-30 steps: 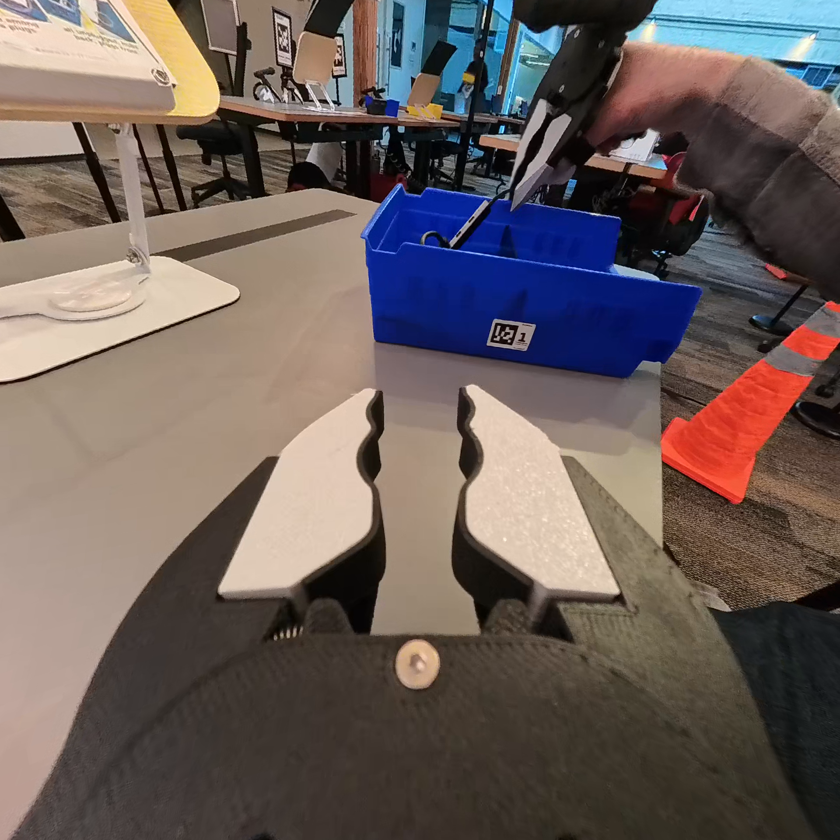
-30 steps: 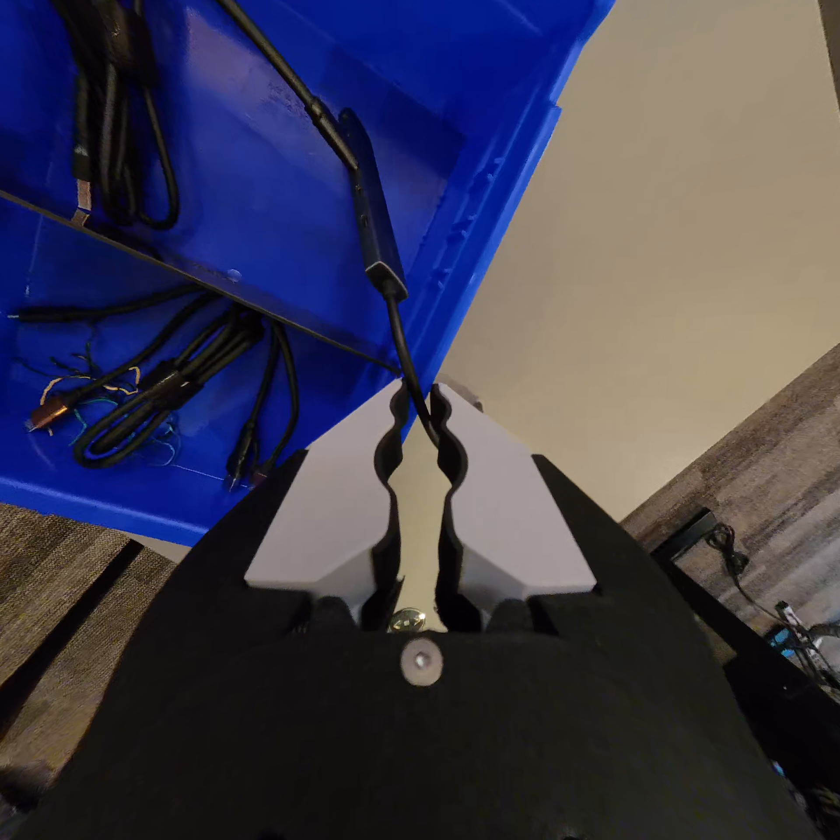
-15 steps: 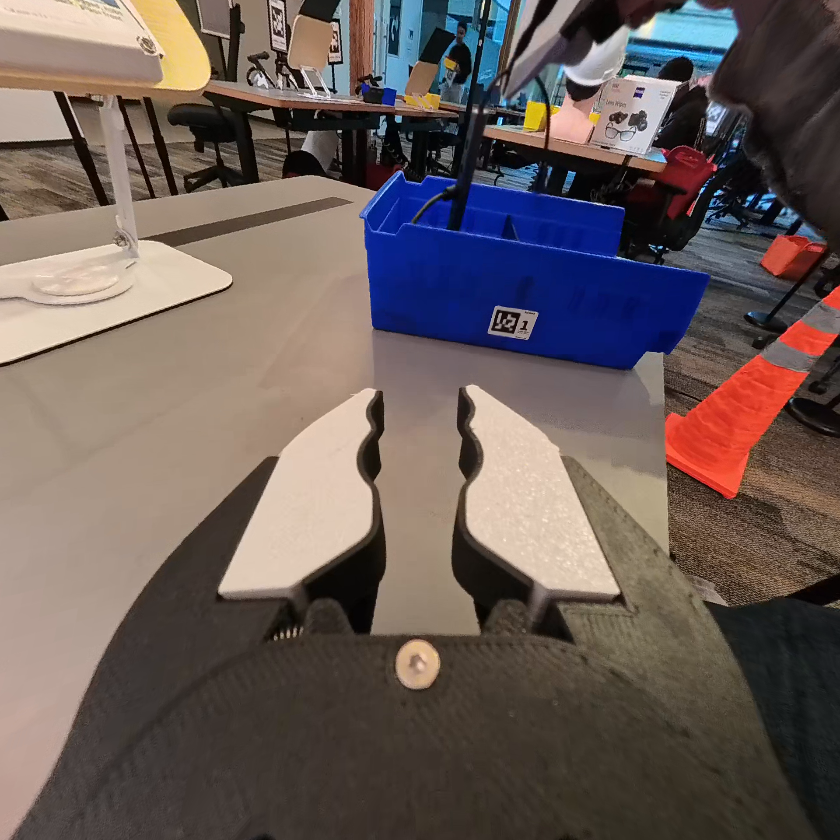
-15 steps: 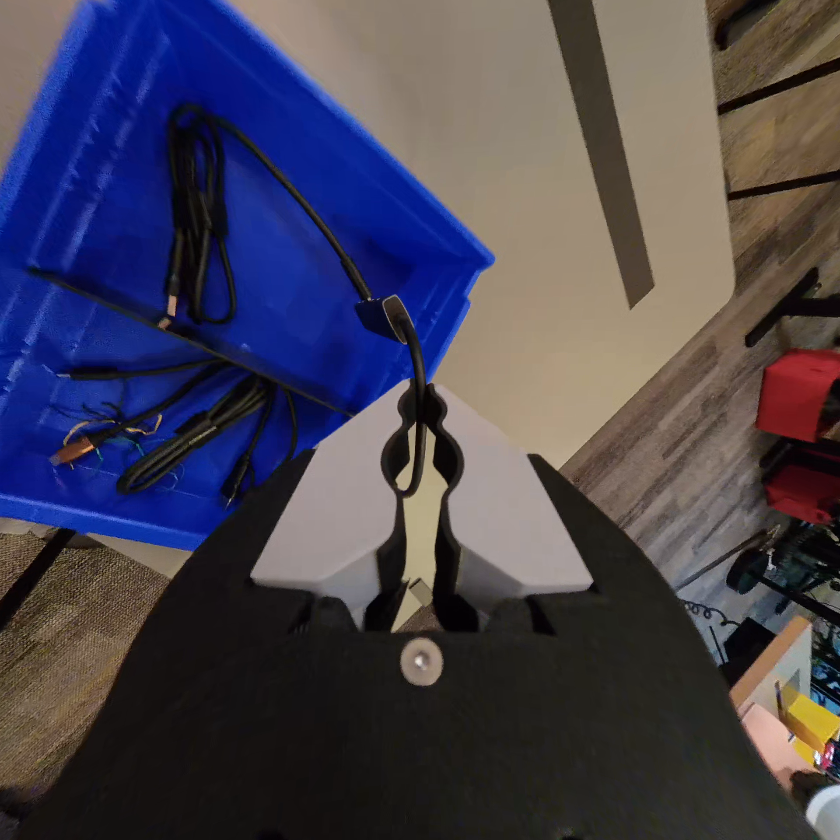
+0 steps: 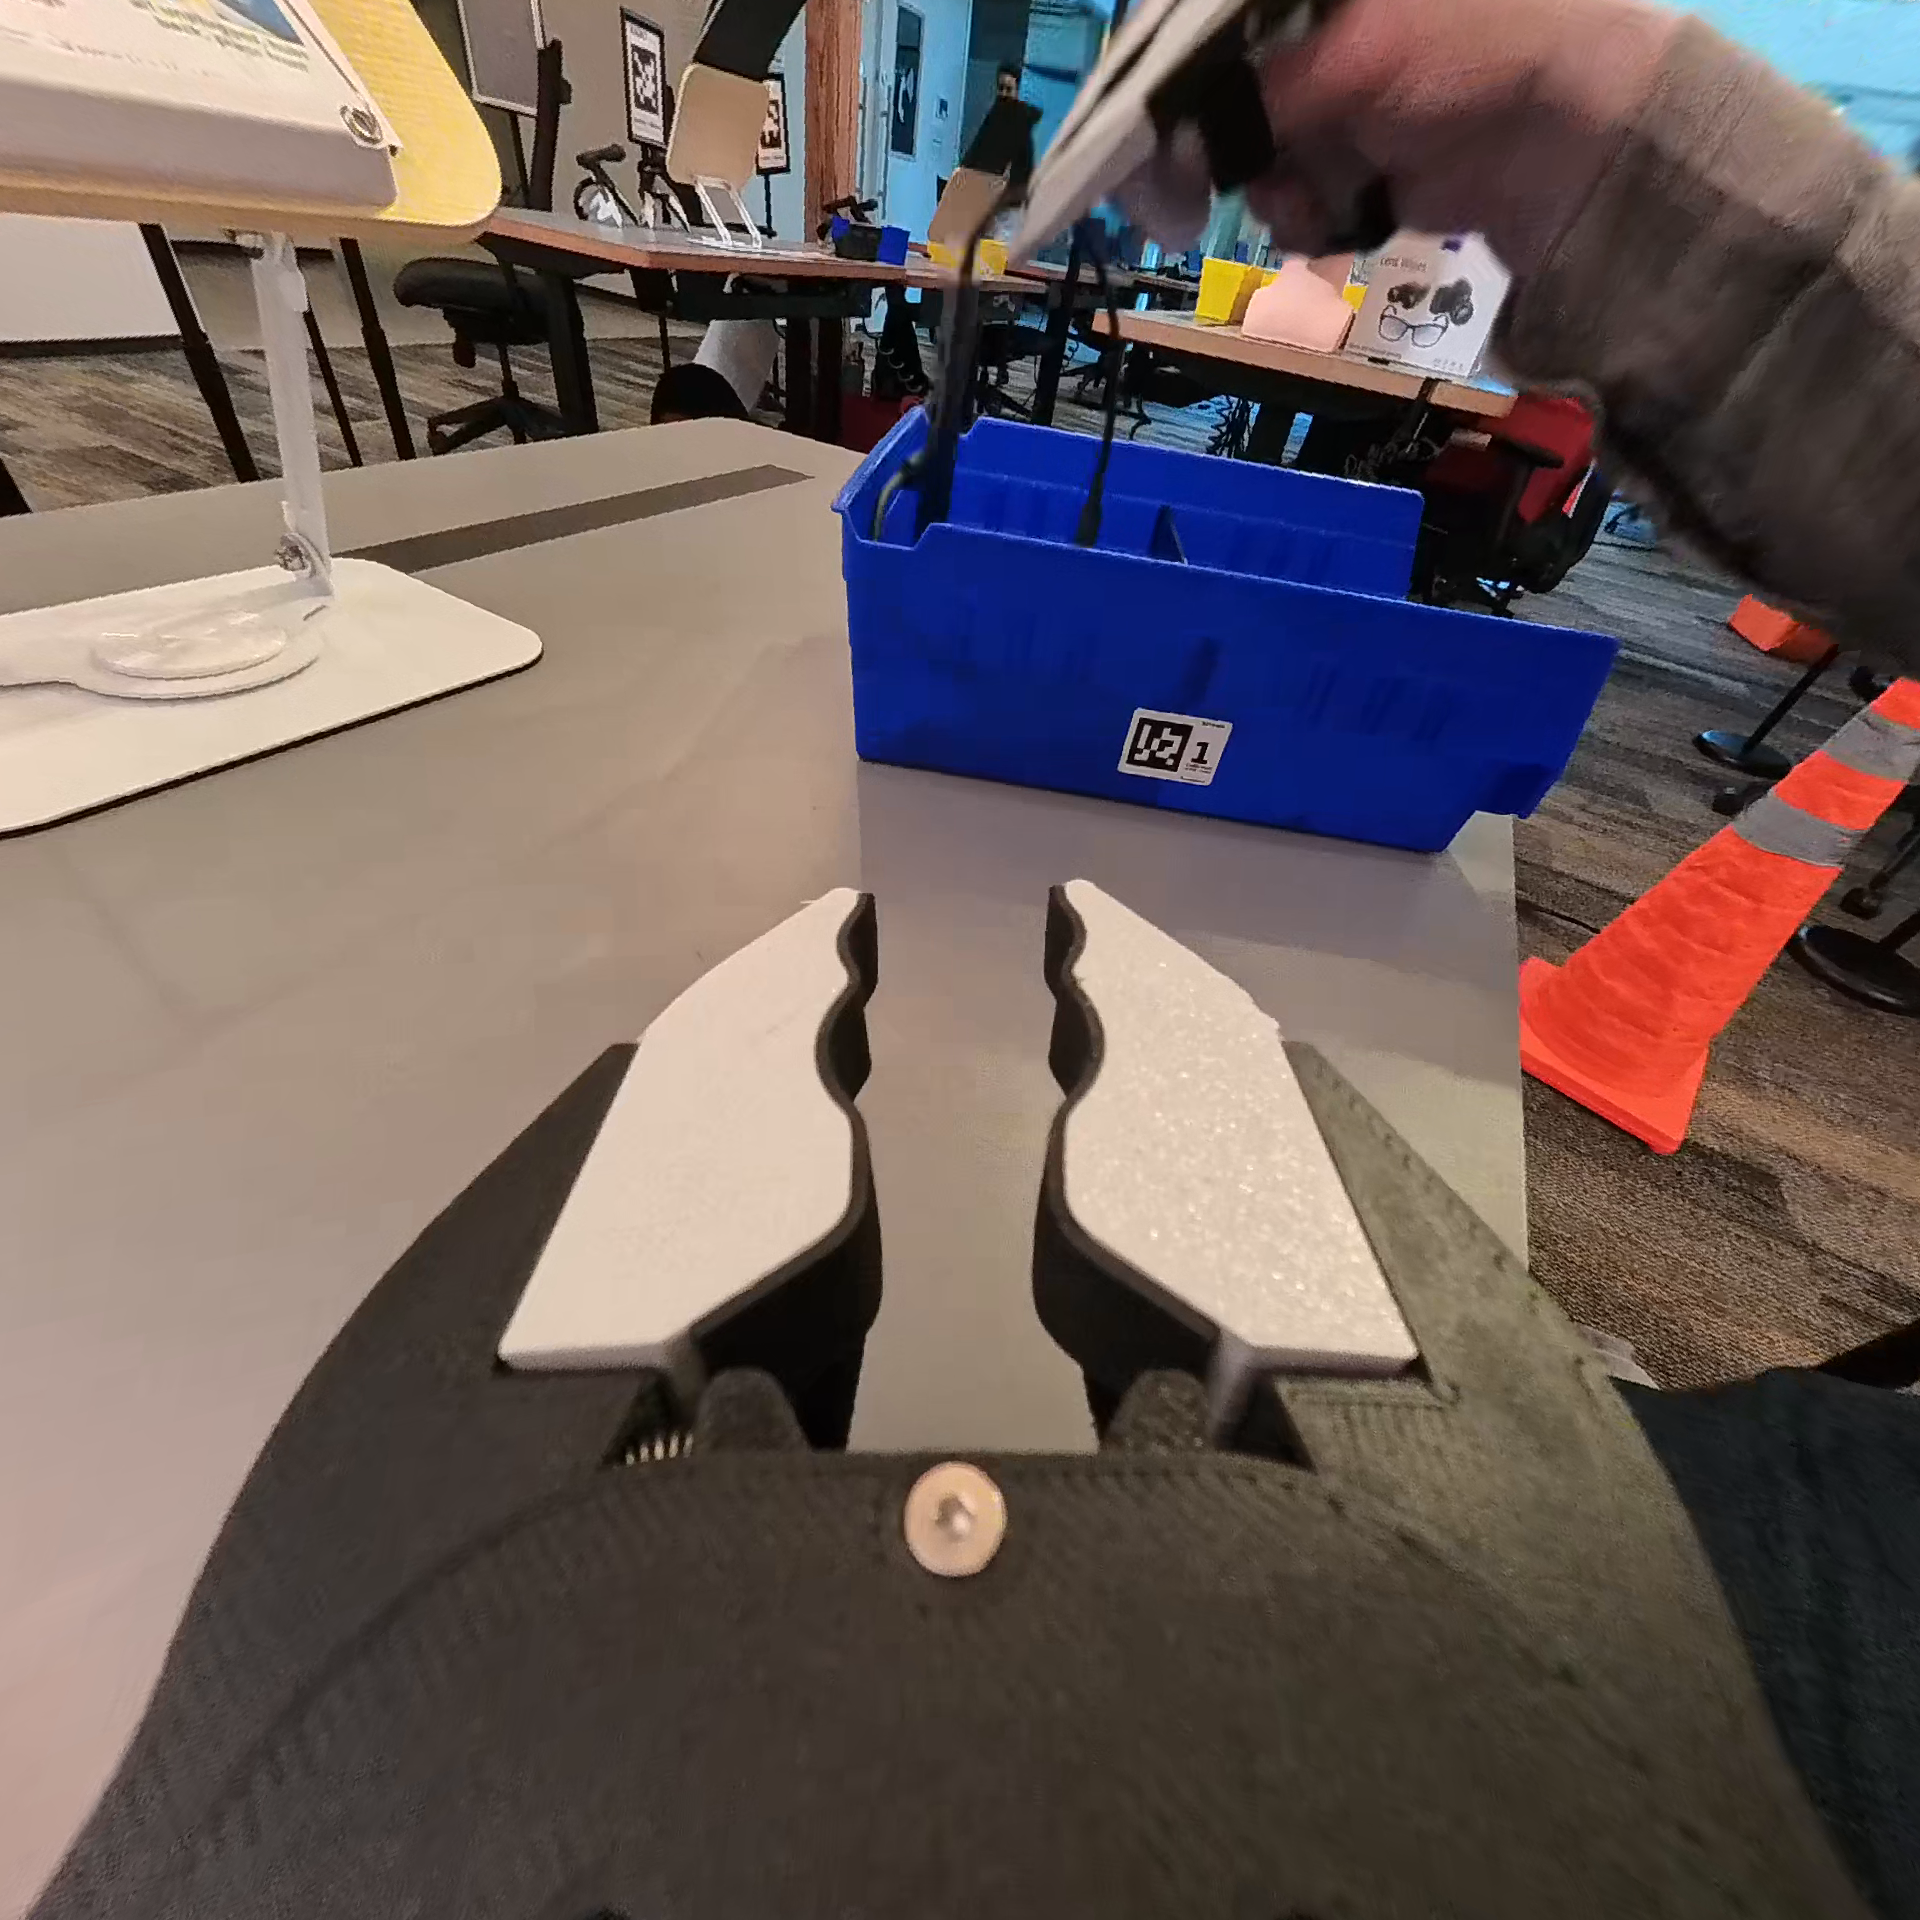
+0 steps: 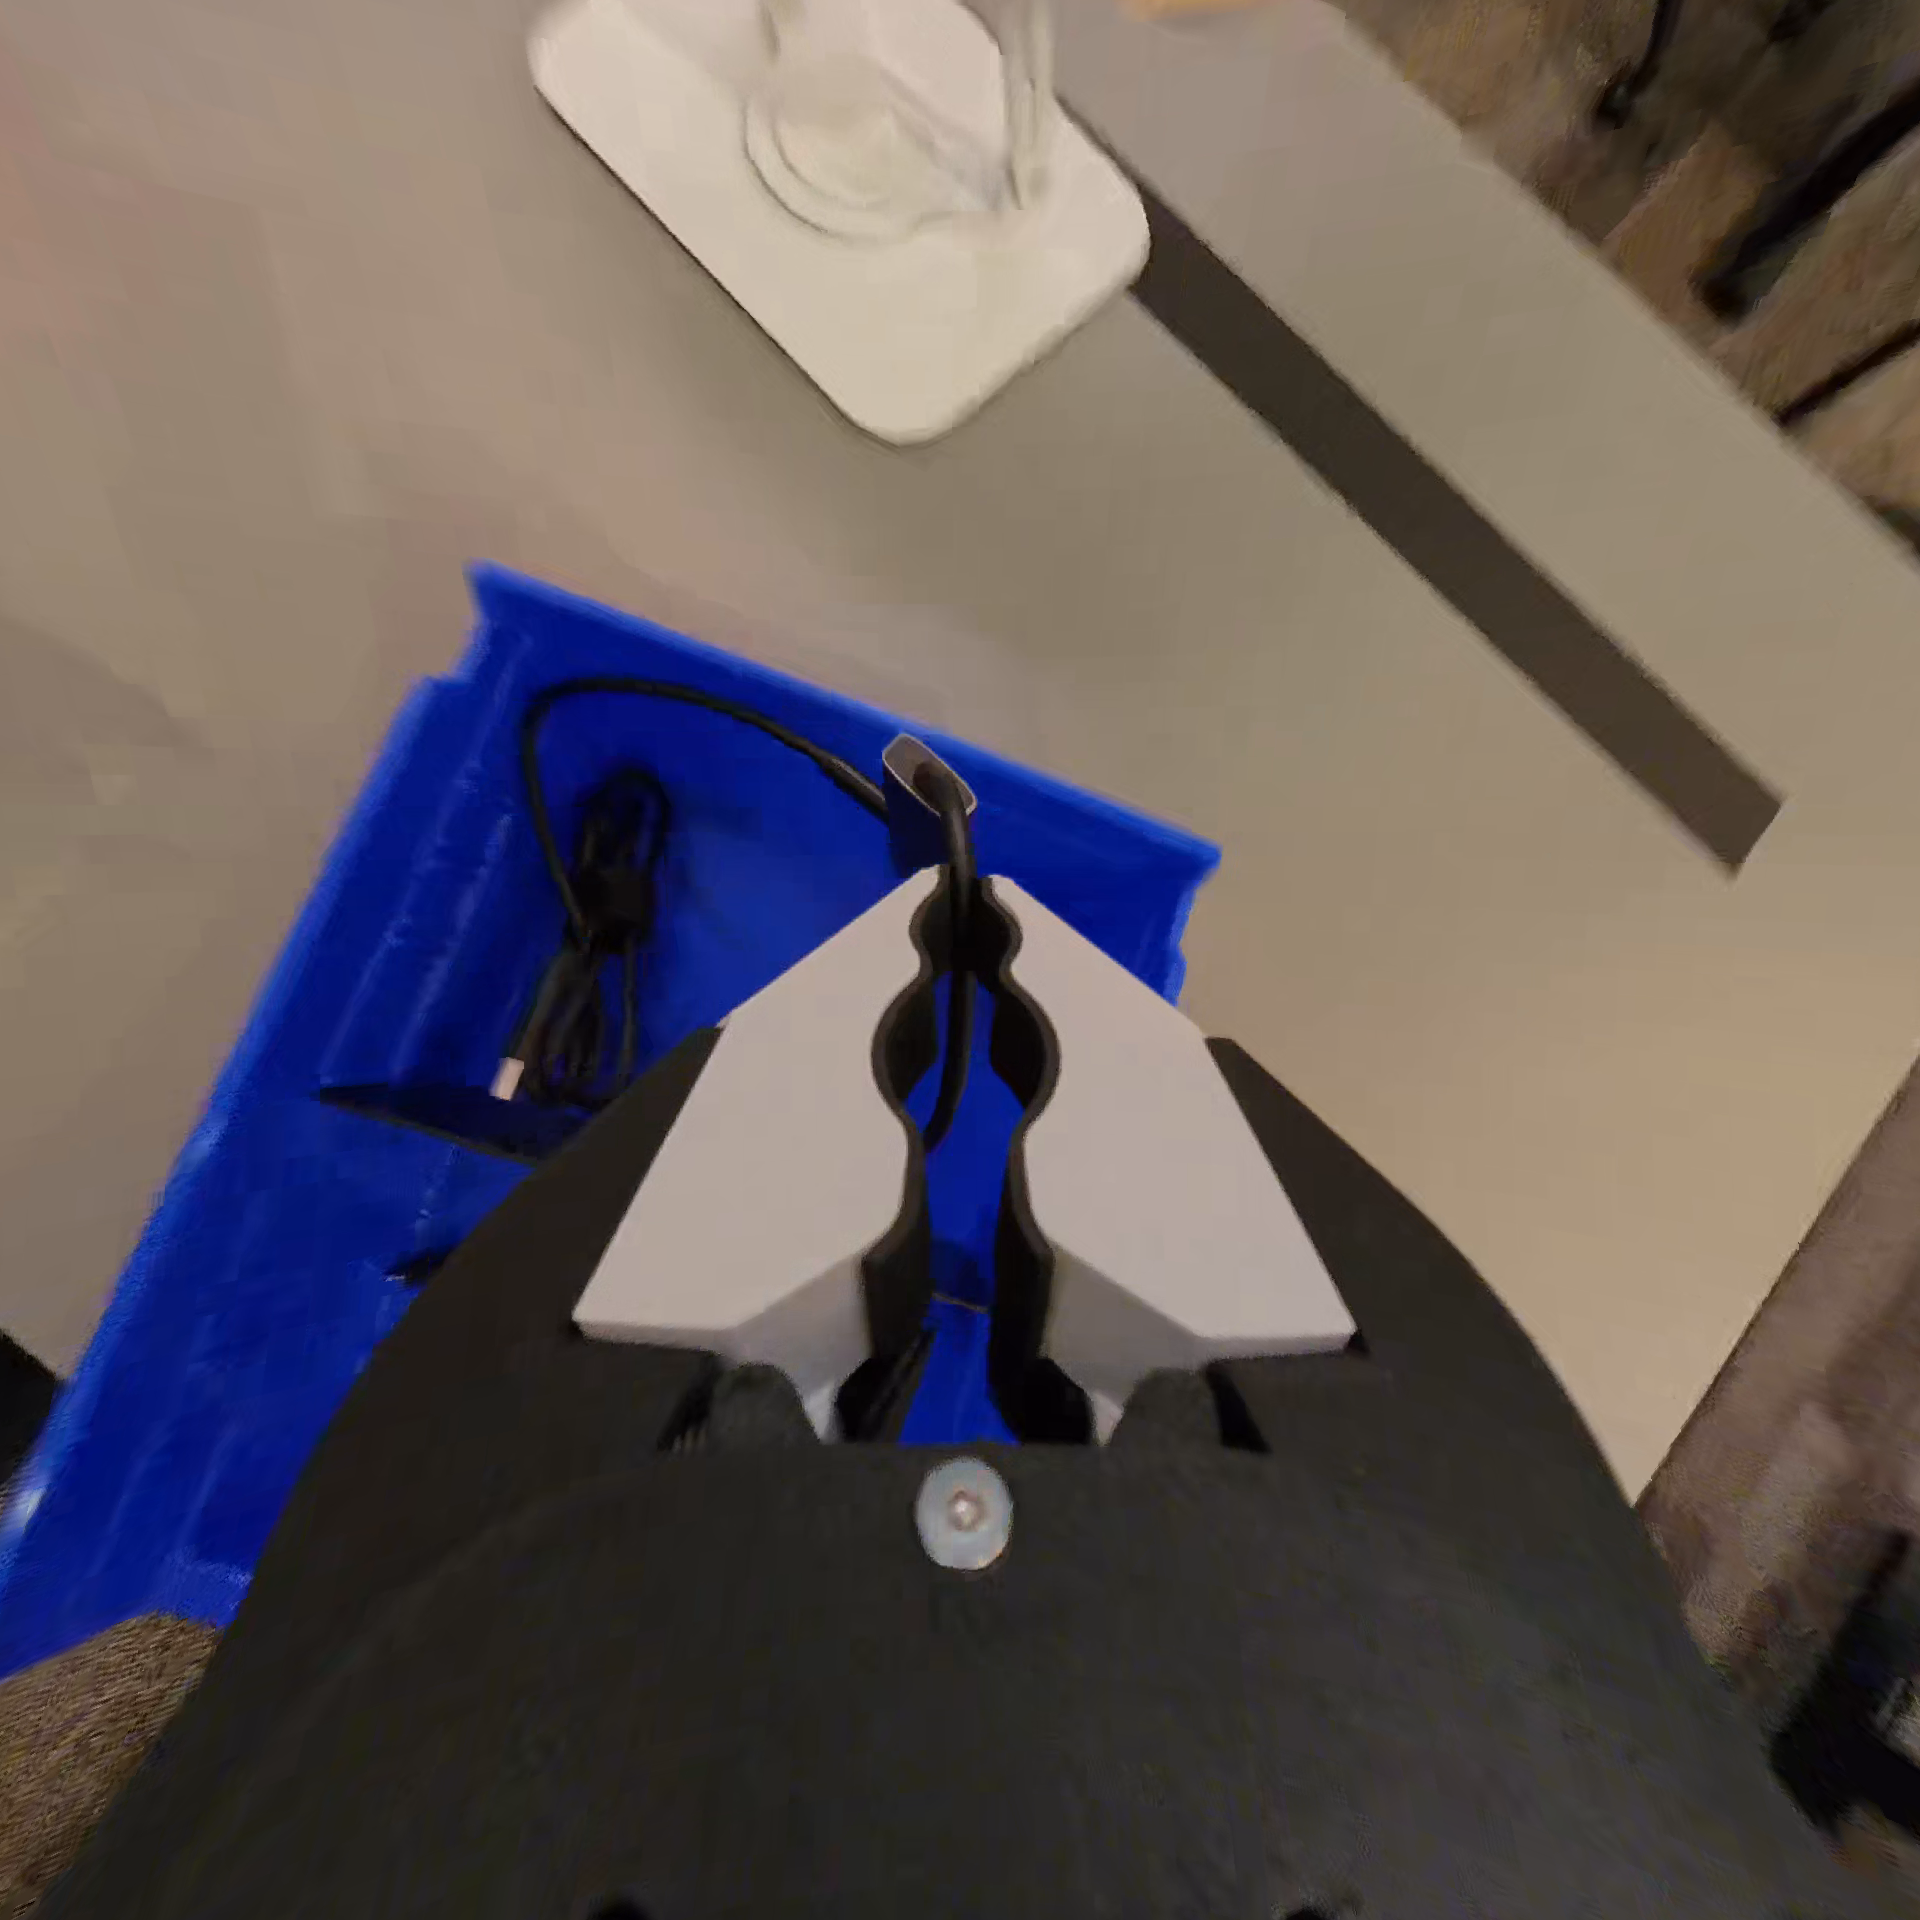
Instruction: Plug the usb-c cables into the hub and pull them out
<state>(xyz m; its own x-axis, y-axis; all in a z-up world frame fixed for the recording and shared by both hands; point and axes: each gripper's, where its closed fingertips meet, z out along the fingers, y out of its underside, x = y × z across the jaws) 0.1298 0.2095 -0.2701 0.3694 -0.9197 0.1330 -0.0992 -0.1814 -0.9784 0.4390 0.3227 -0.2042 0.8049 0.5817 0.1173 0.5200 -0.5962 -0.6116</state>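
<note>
Right gripper (image 6: 961, 894): it is high above the blue bin, looking down; its fingers (image 6: 821, 1122) are pressed together at the tips and hold a black cable between them.
Cable in the grip (image 6: 958, 997): it runs through the wavy gap of the fingers and comes out at the tips, where it bends into the hub.
Hub (image 6: 920, 800): a small dark grey block, hanging from the cable just beyond the fingertips, above the far part of the bin. A second thin black cable (image 6: 665, 694) leaves its other end and curves down into the bin.
Blue bin (image 6: 436, 914): it stands on the grey counter (image 6: 1351, 1018) near the edge, with a dark divider across its inside. In the far compartment lies a bundle of black cable (image 6: 597, 966) with a pale plug end. What lies in the near compartment is hidden by the gripper.
Left gripper (image 5: 958, 914): low over the counter, in front of the bin and well apart from it; its fingers (image 5: 1195, 1153) stand a moderate way apart and hold nothing.
Left wrist view: the right gripper (image 5: 1101, 156) is blurred at the top, held by a hand (image 5: 1382, 125) in a grey sleeve; two black cable strands hang from it into the bin (image 5: 1195, 644), which has a small white sticker (image 5: 1174, 746) on its front wall.
White stand (image 5: 260, 644): its flat base lies on the counter to the left of the bin.
Orange cone (image 5: 1704, 935): on the floor to the right of the counter.
</note>
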